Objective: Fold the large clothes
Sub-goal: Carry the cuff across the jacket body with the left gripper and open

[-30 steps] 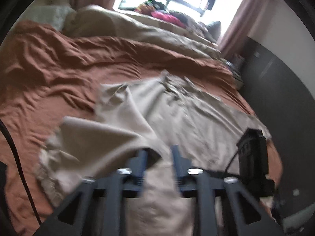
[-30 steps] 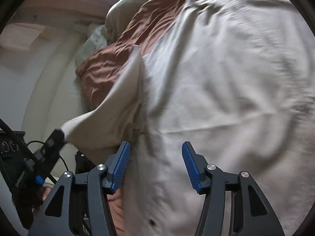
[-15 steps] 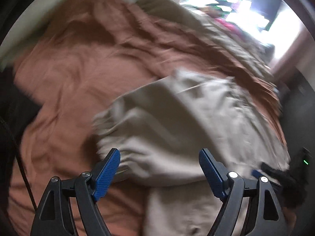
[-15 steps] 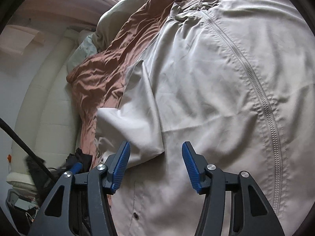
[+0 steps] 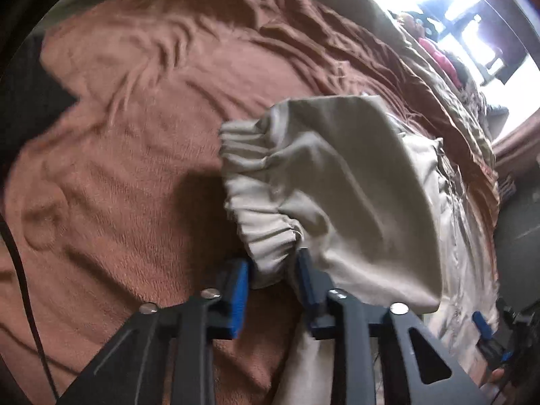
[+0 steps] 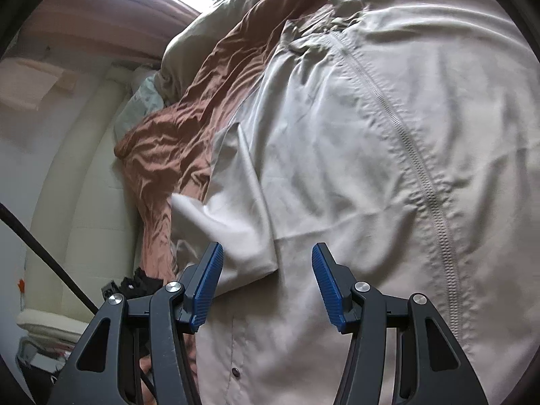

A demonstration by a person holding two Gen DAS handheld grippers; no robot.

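A large beige zip-front jacket (image 6: pixel 388 155) lies spread on a bed with a rust-brown cover (image 5: pixel 128 141). In the left wrist view my left gripper (image 5: pixel 273 280) is shut on the jacket's elastic sleeve cuff (image 5: pixel 270 239), and the sleeve (image 5: pixel 337 175) is lifted and bunched over the cover. In the right wrist view my right gripper (image 6: pixel 266 287) is open and empty, hovering over the jacket's body beside the folded sleeve (image 6: pixel 236 222), left of the zipper (image 6: pixel 415 168).
A beige duvet (image 5: pixel 354 10) and bright window (image 5: pixel 472 6) lie at the far end of the bed. A cream padded headboard (image 6: pixel 77 202) and pale pillow (image 6: pixel 141 101) are on the left in the right wrist view. Black cables and equipment (image 6: pixel 135 283) sit by the bed's edge.
My left gripper, open half a second ago, has closed on the sleeve cuff. My right gripper has stayed open over the jacket and shifted slightly.
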